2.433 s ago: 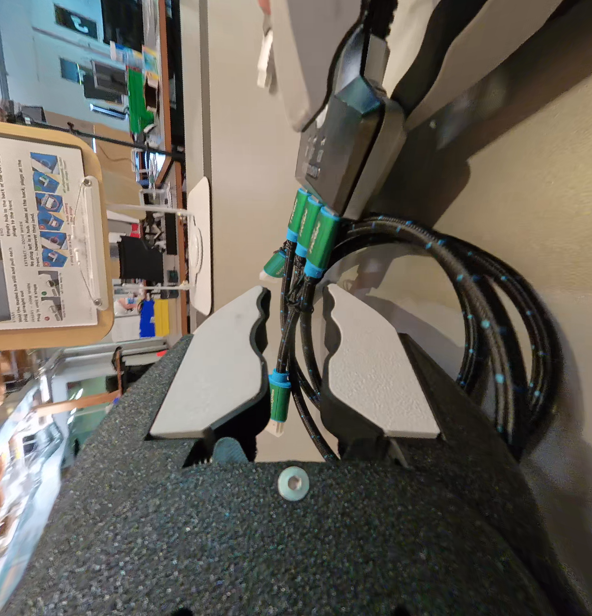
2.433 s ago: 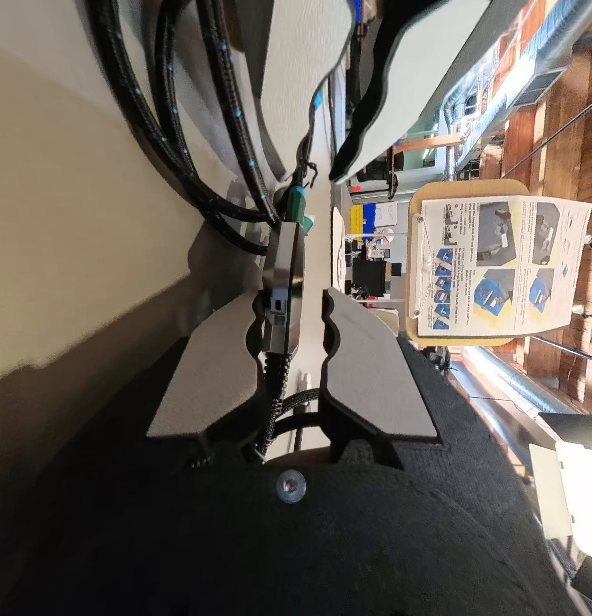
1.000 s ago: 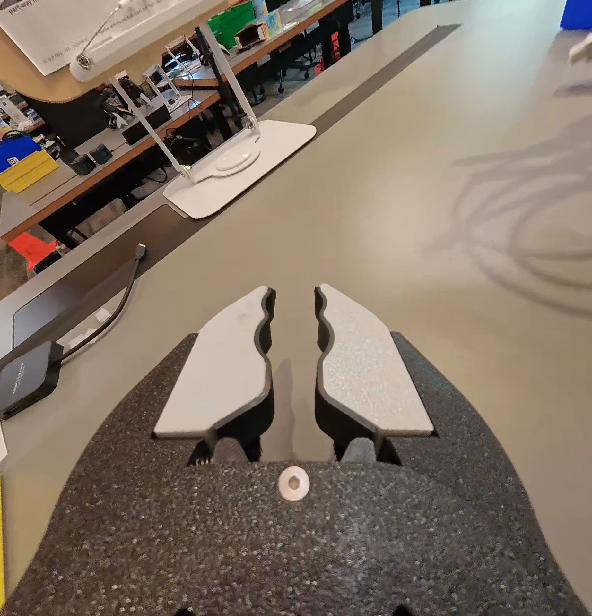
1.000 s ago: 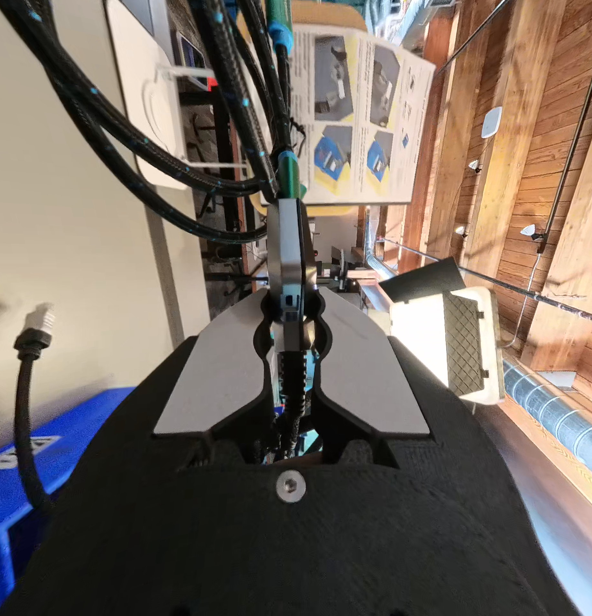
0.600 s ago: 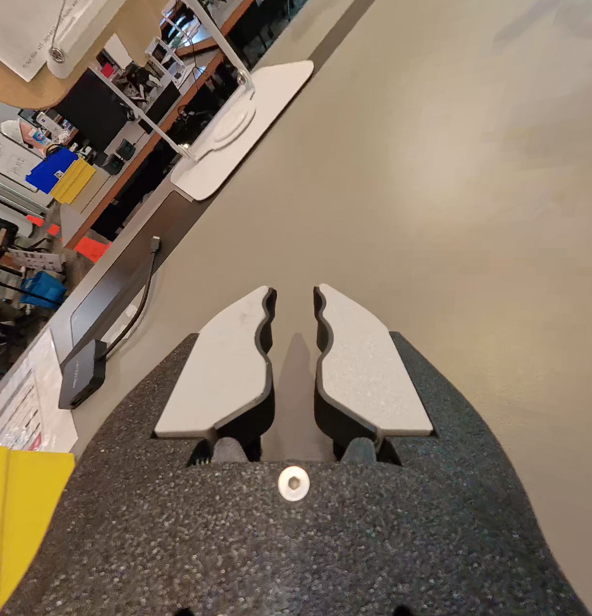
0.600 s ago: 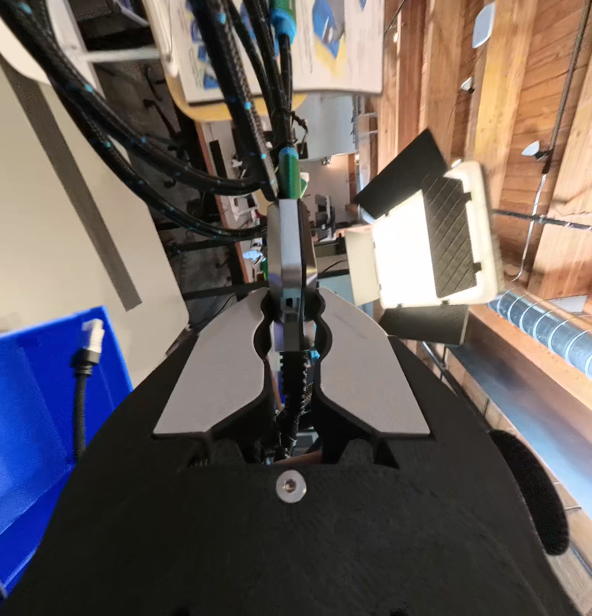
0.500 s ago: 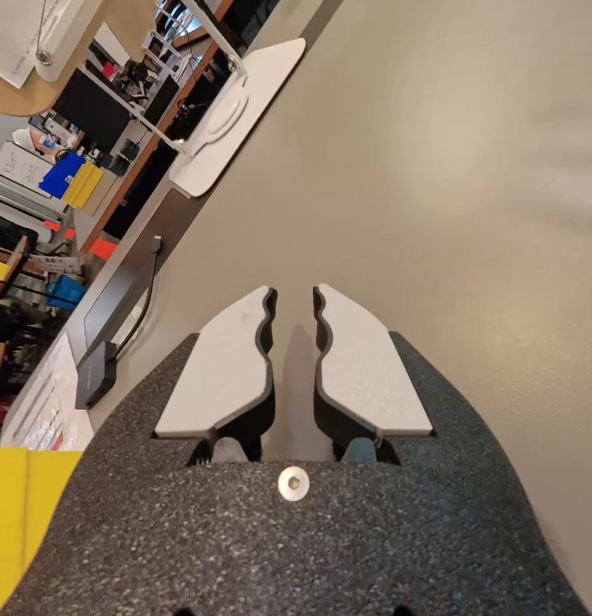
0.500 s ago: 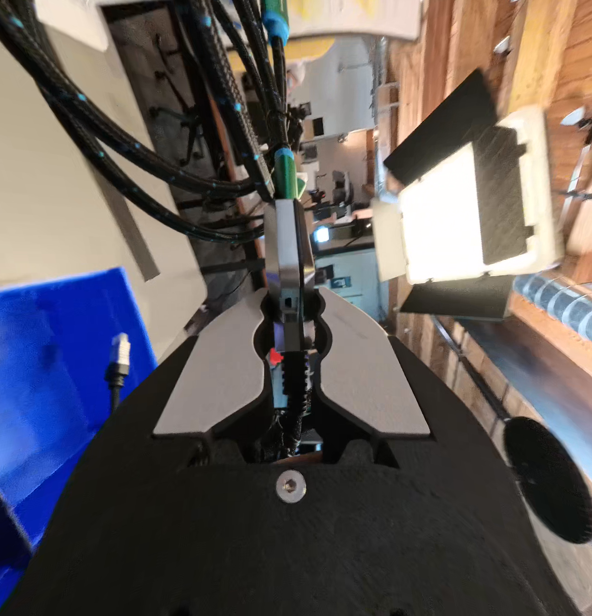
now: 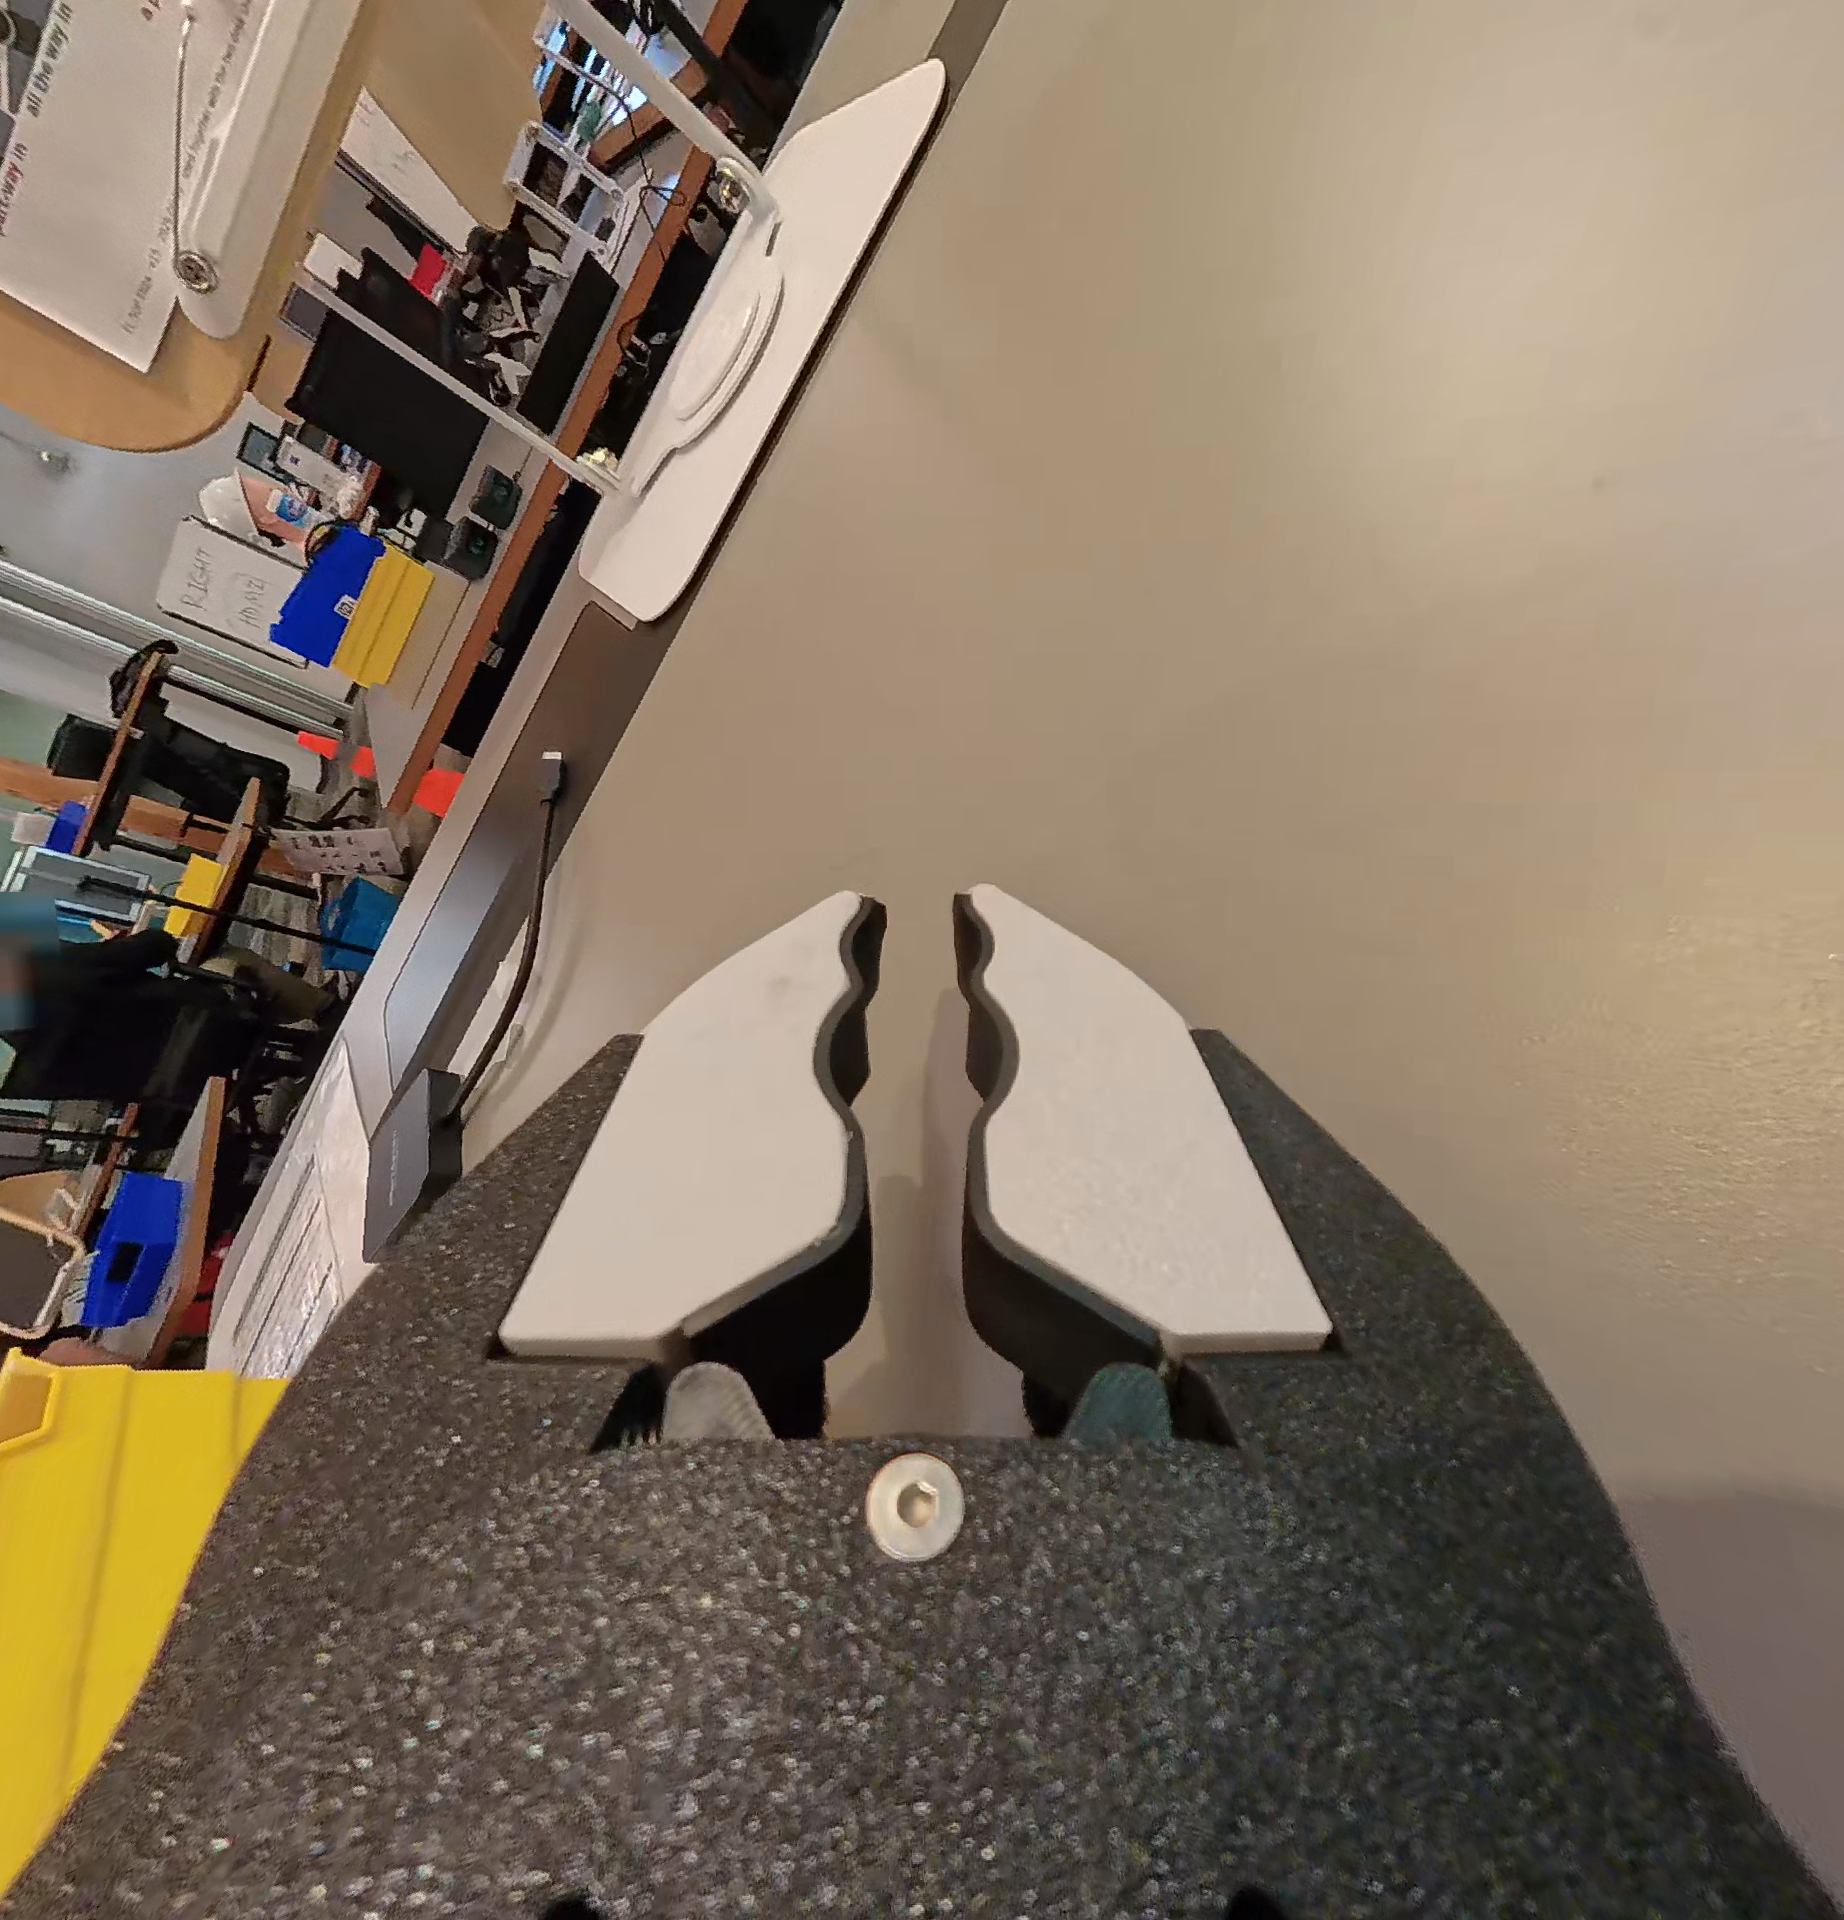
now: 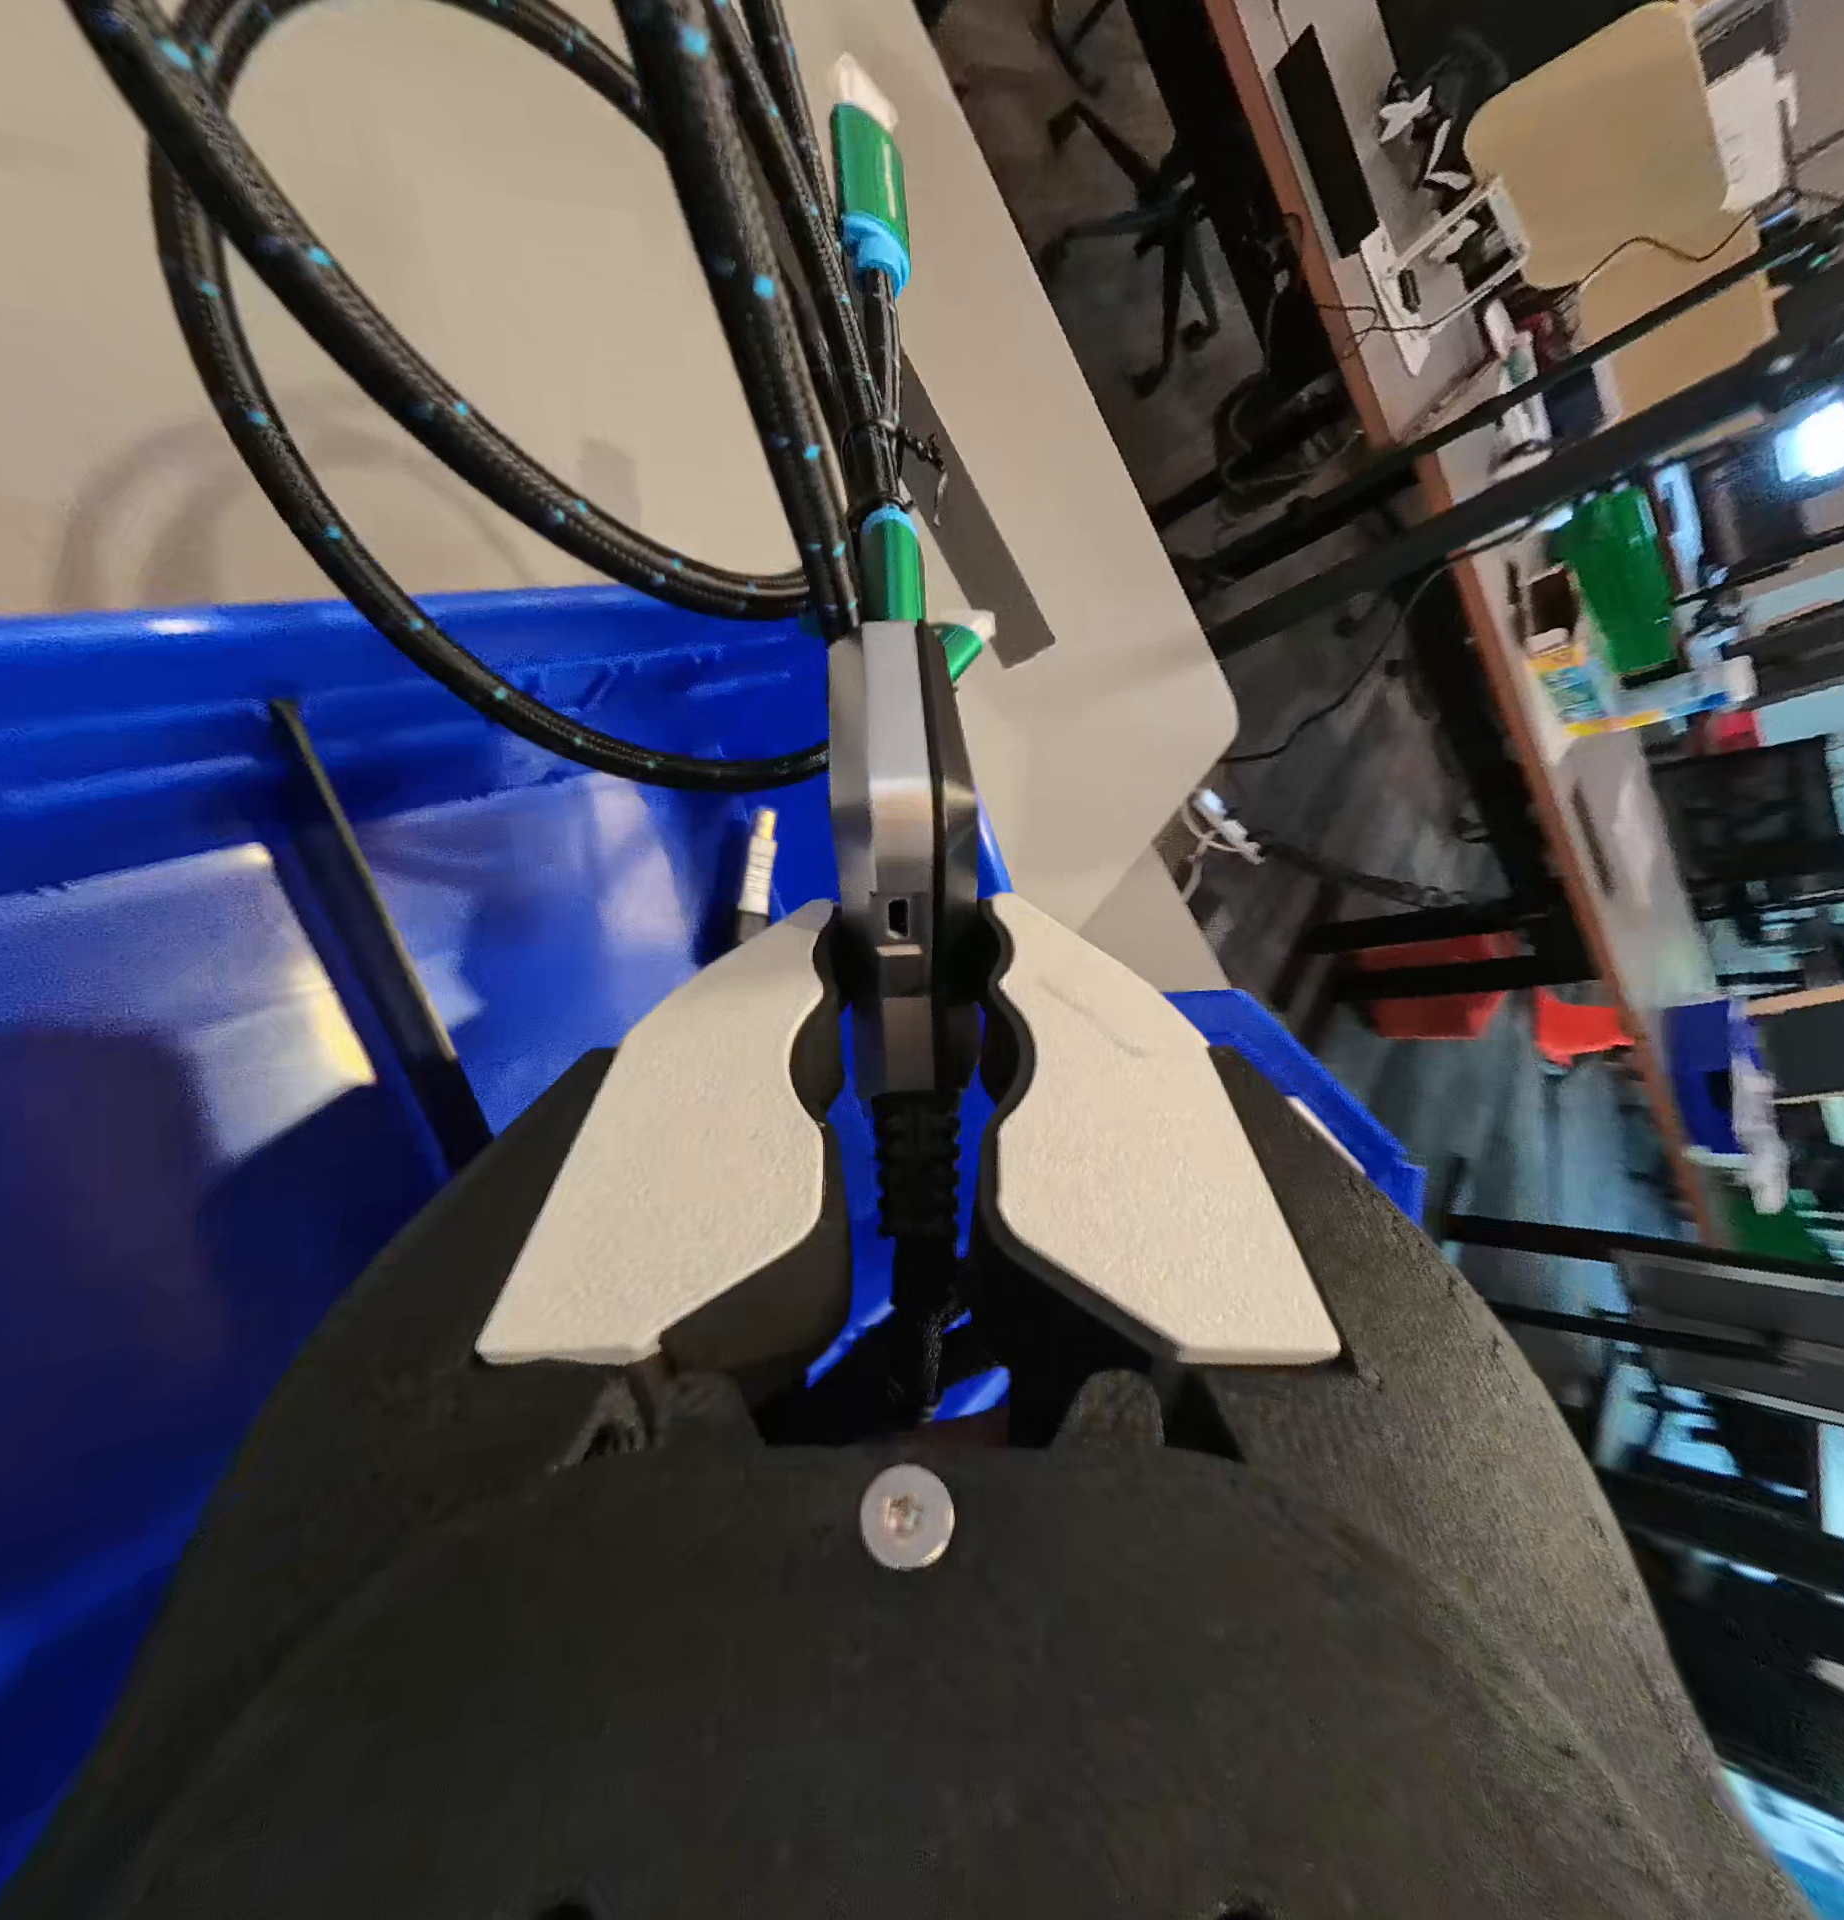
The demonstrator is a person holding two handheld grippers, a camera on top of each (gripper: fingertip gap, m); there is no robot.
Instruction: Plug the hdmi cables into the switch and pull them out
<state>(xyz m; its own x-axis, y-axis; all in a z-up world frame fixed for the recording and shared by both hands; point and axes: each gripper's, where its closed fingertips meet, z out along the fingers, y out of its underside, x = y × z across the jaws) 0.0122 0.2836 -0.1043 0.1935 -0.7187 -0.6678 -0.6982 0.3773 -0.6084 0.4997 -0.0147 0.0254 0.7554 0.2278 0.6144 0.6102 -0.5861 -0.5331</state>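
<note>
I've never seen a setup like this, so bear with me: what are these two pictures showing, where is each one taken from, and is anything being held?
Each picture comes from a camera on a hand-held, two-finger gripper, looking forward along its fingers; a person carries one in each hand.

Left view: the left gripper has its fingers slightly apart with nothing between them, above a beige table. A small dark hub with a short cable lies near the table edge, and a yellow bin is at the lower left.

Right view: the right gripper clamps a flat grey hub edge-on. Black braided cables with green plugs loop from it, above a blue bin.
</note>
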